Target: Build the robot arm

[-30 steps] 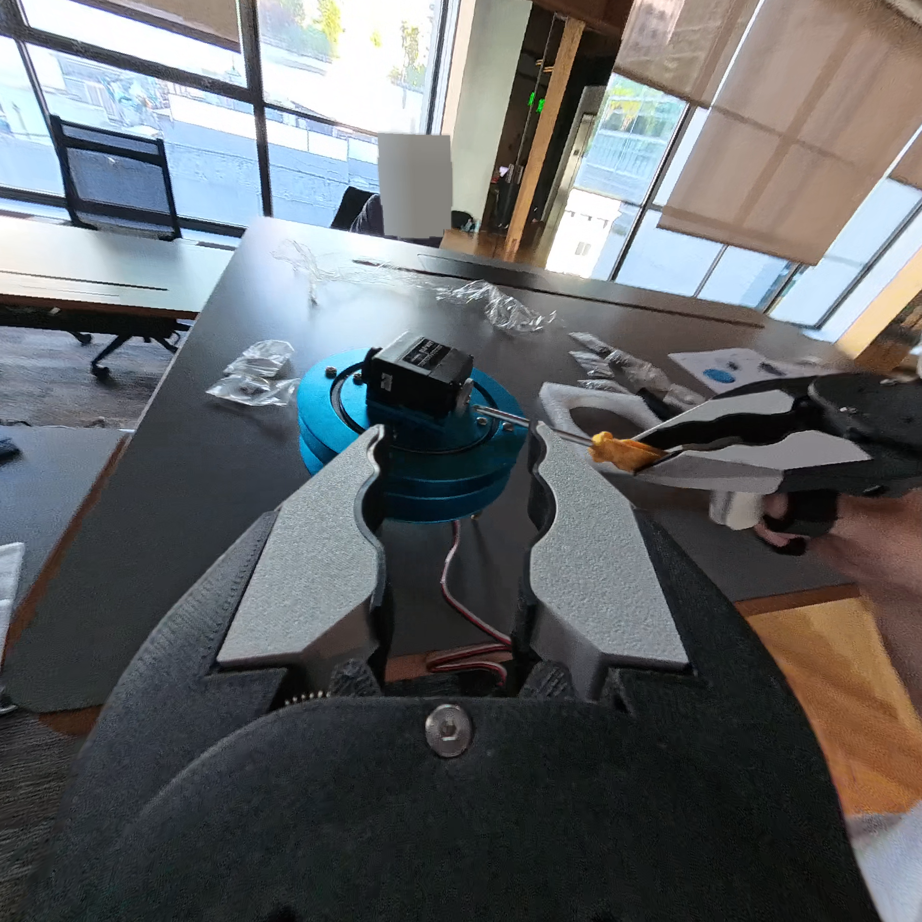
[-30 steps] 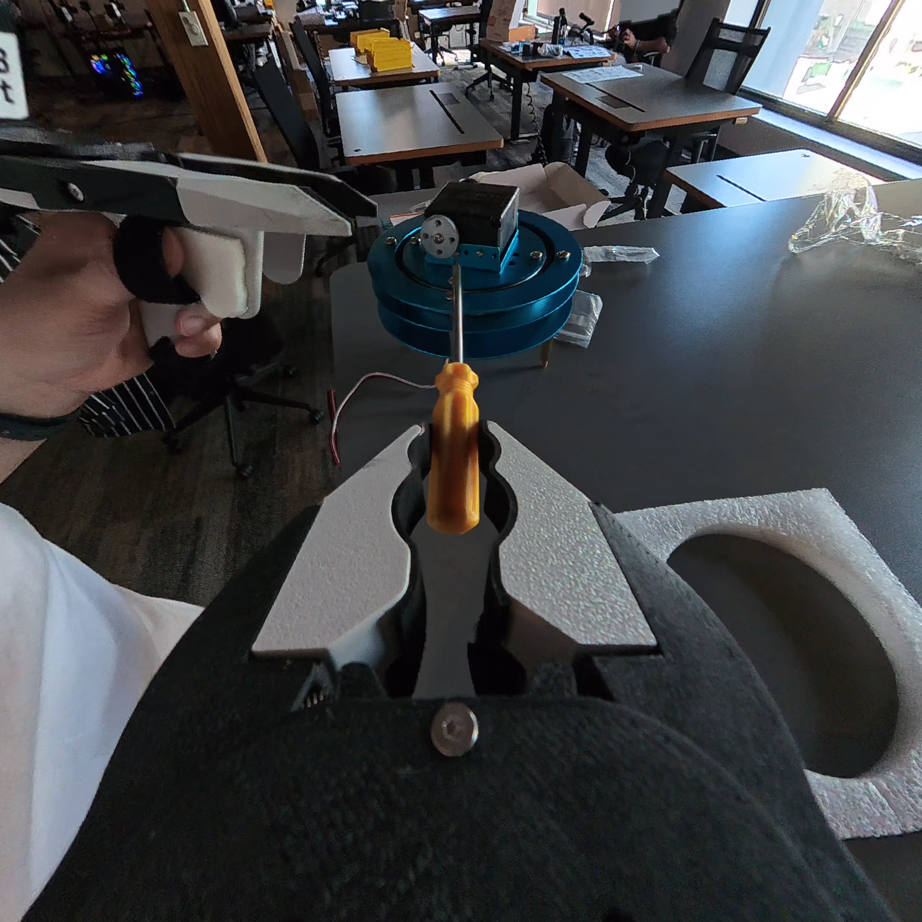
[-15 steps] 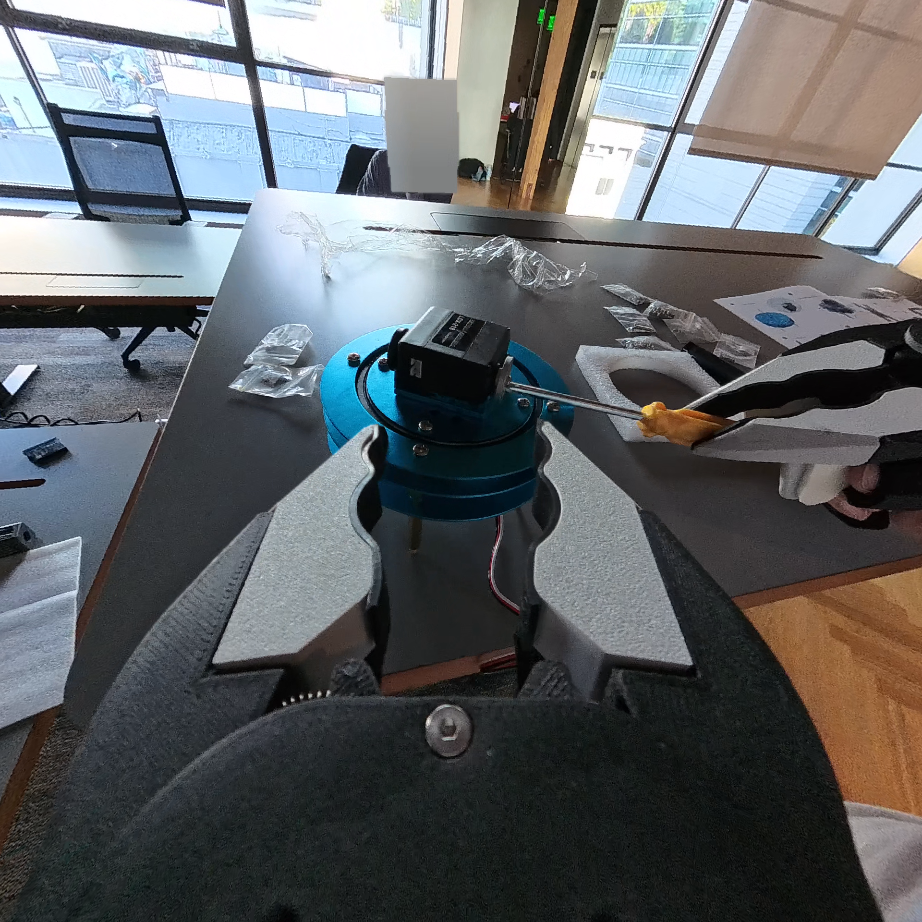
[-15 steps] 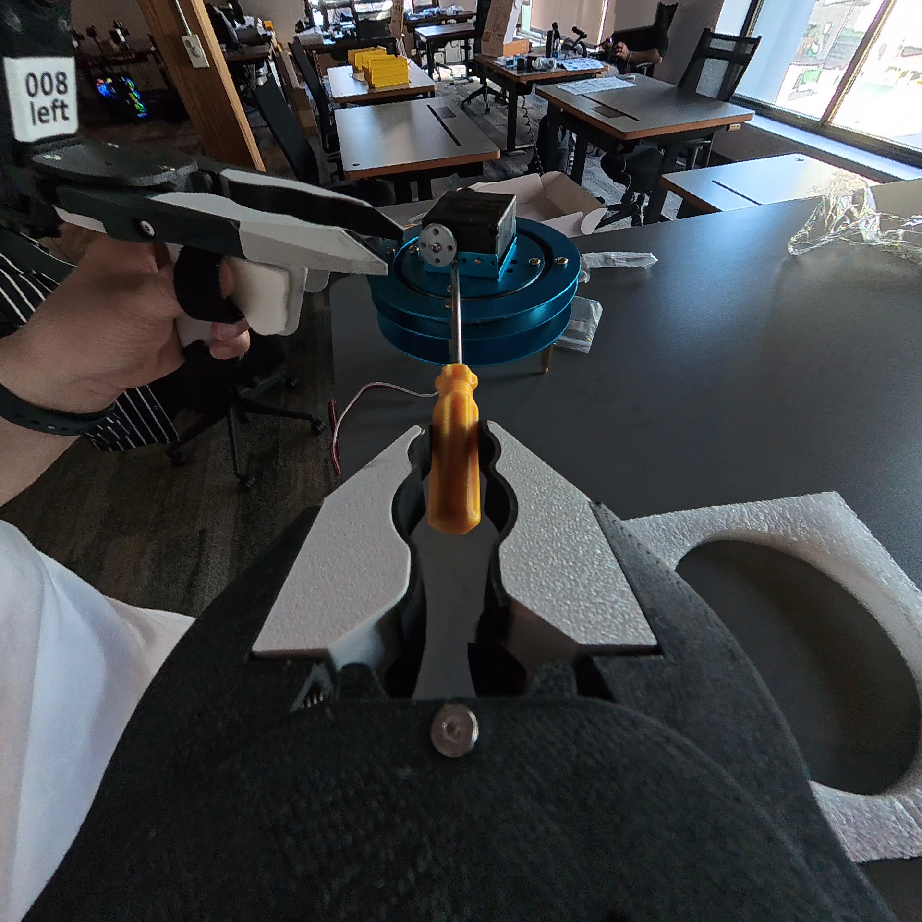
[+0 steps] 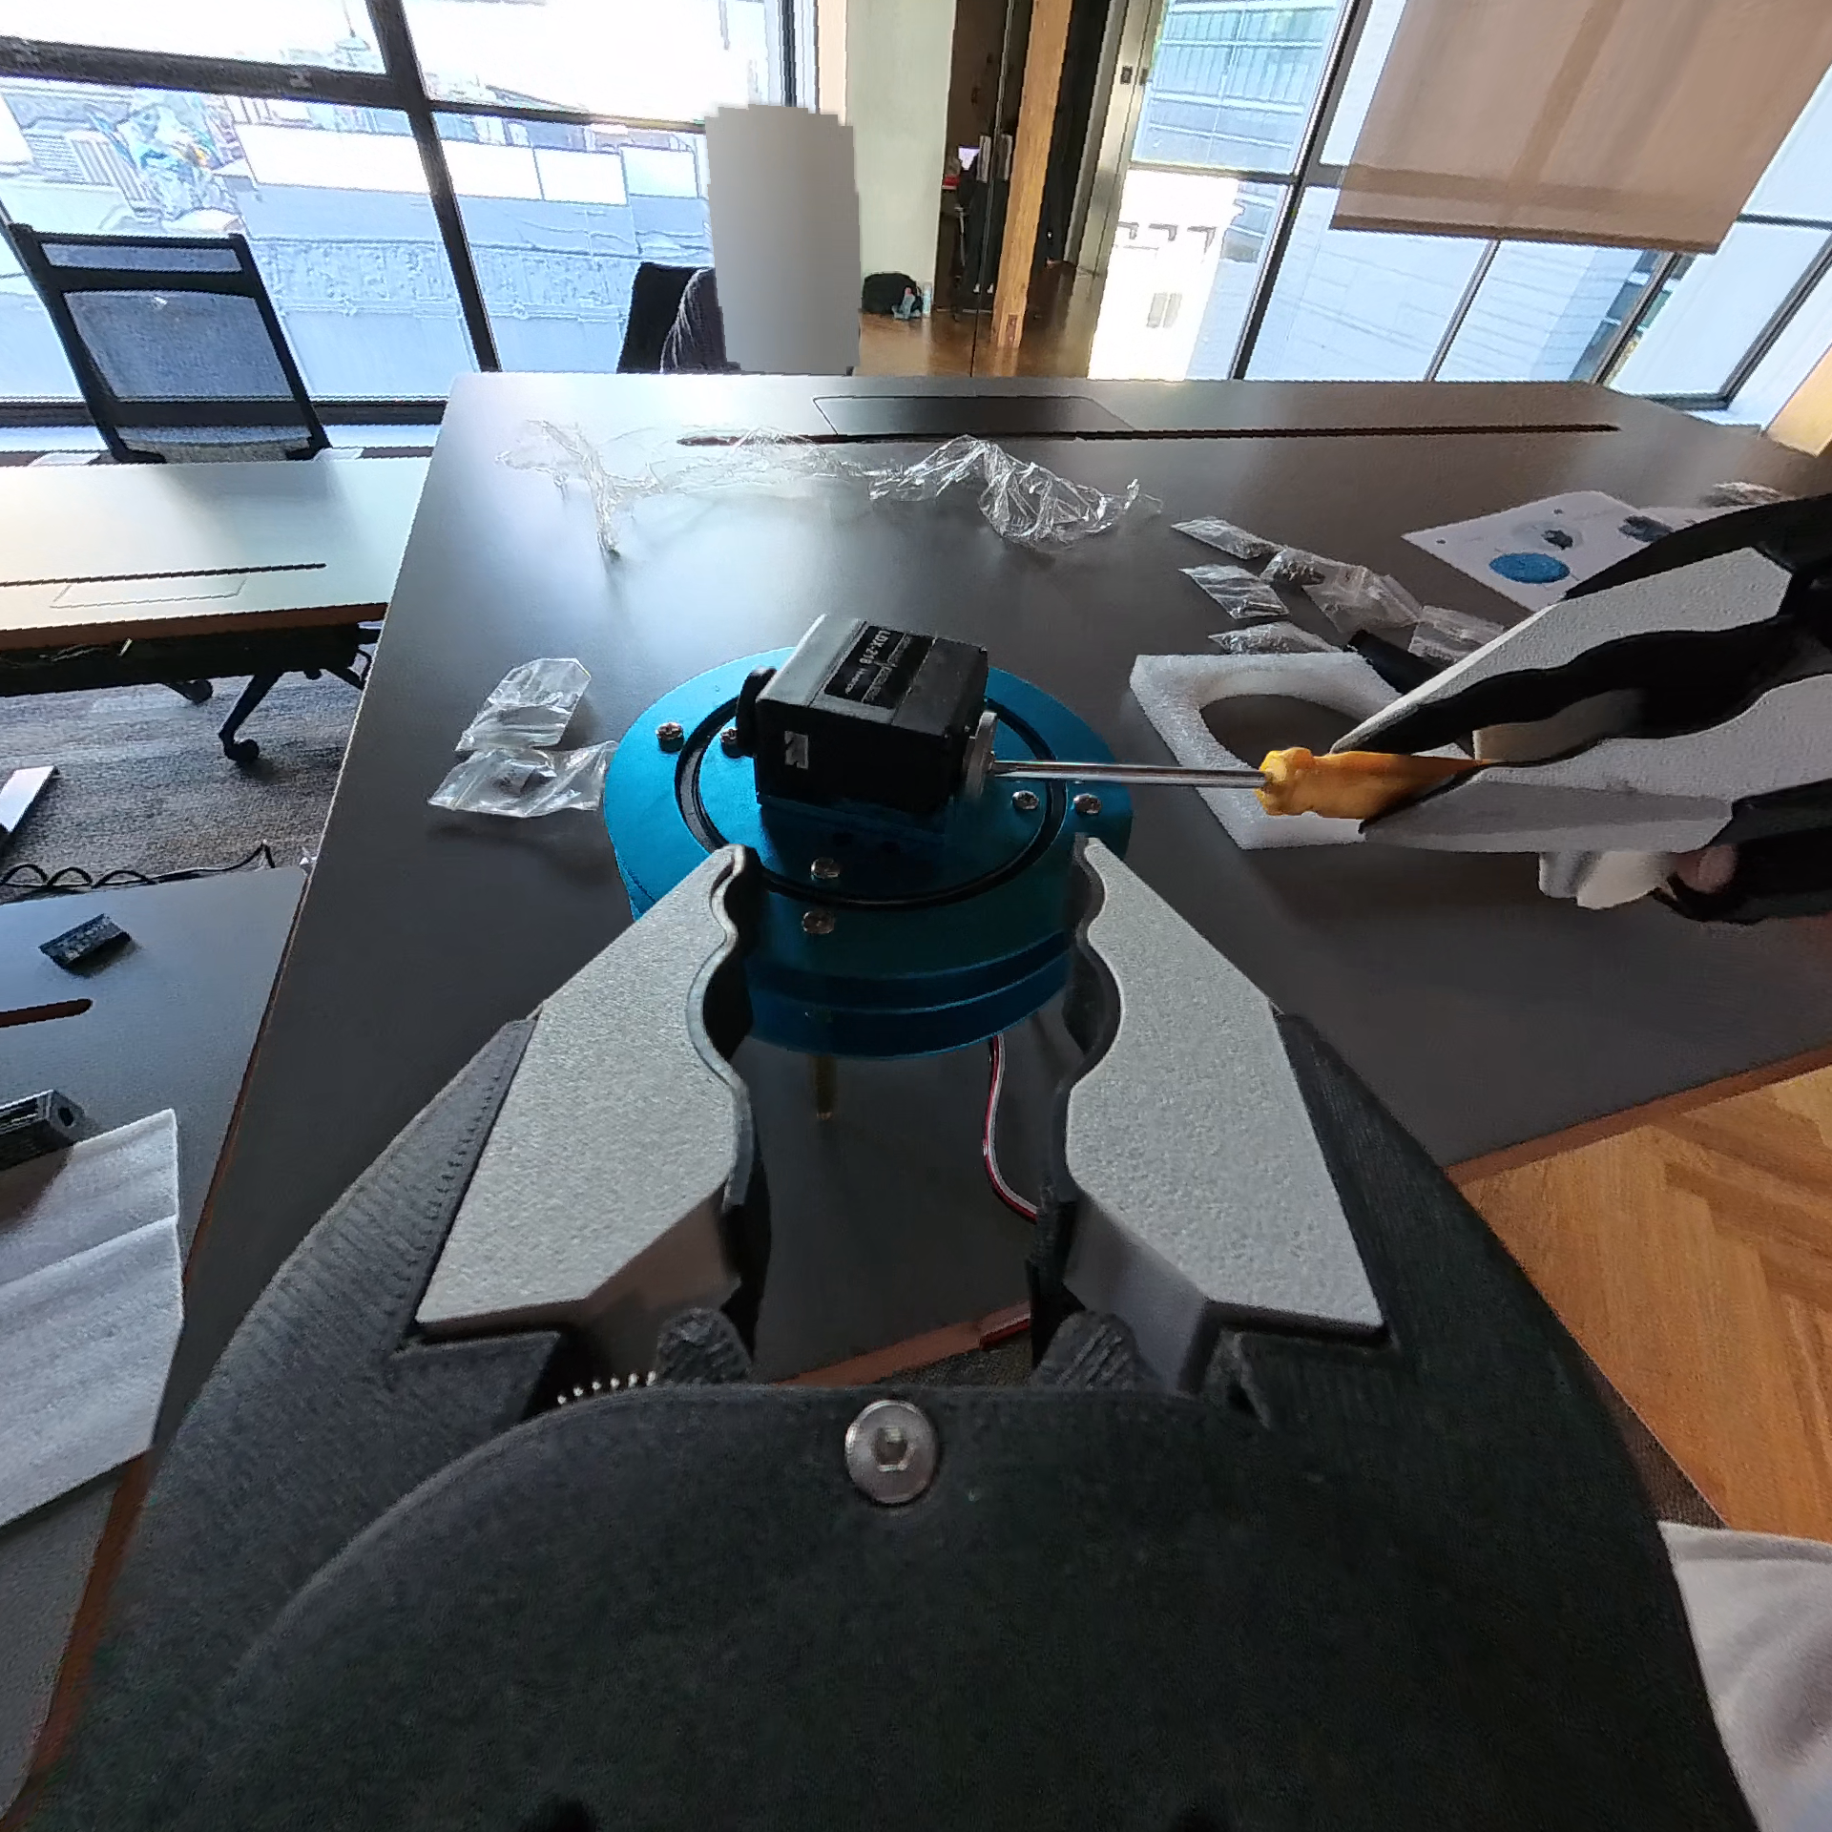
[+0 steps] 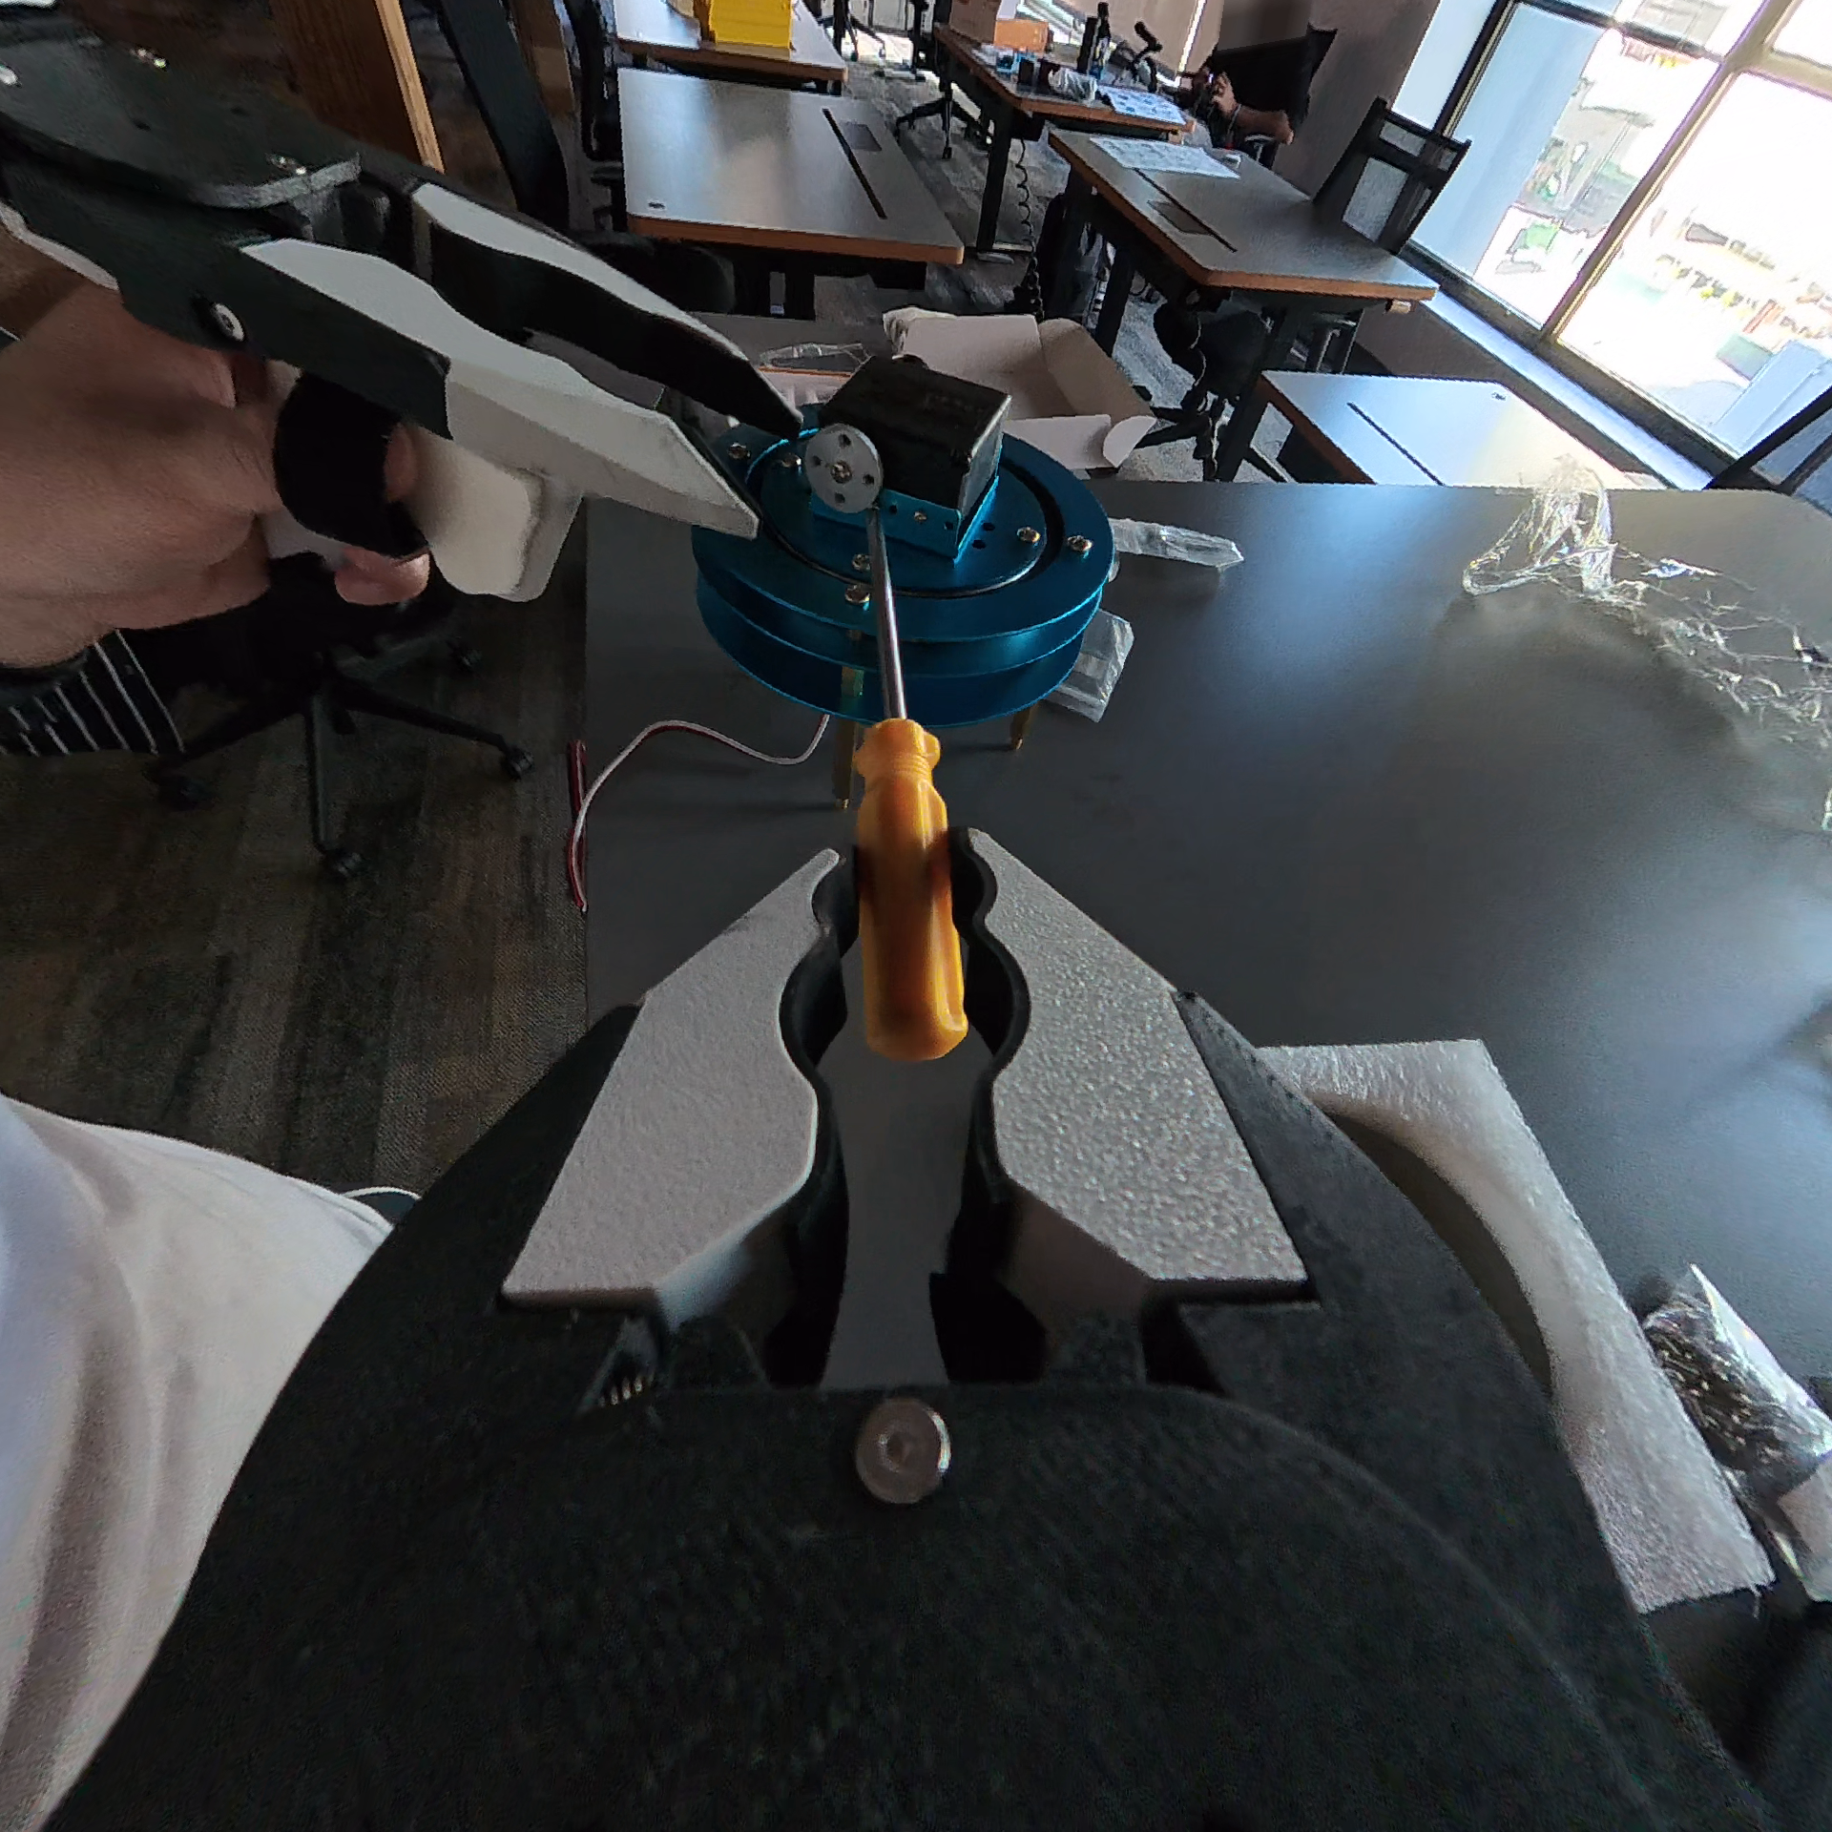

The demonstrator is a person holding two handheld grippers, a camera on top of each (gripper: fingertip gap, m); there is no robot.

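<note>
- The left gripper (image 5: 907, 892) is seen at the centre of the left wrist view, its textured grey fingers (image 5: 634, 1081) spread apart on either side of the blue round base (image 5: 892, 981); whether the base is touched cannot be told.
- The base is made of stacked, shiny blue metal discs on thin brass legs, on the matte dark table (image 5: 476, 892).
- A boxy black motor (image 5: 867, 724) is mounted on top of the base, with a round silver disc (image 6: 843, 468) on one end.
- The right gripper (image 6: 907, 872) is clamped on the smooth orange plastic handle of a screwdriver (image 6: 907, 932), centre of the right wrist view.
- The thin steel shaft is pointed at the silver disc, its tip at the disc's lower edge.
- A white foam block (image 5: 1239, 694) with a round cut-out is seen at right, with crumpled clear plastic wrap (image 5: 1001, 486) above.
</note>
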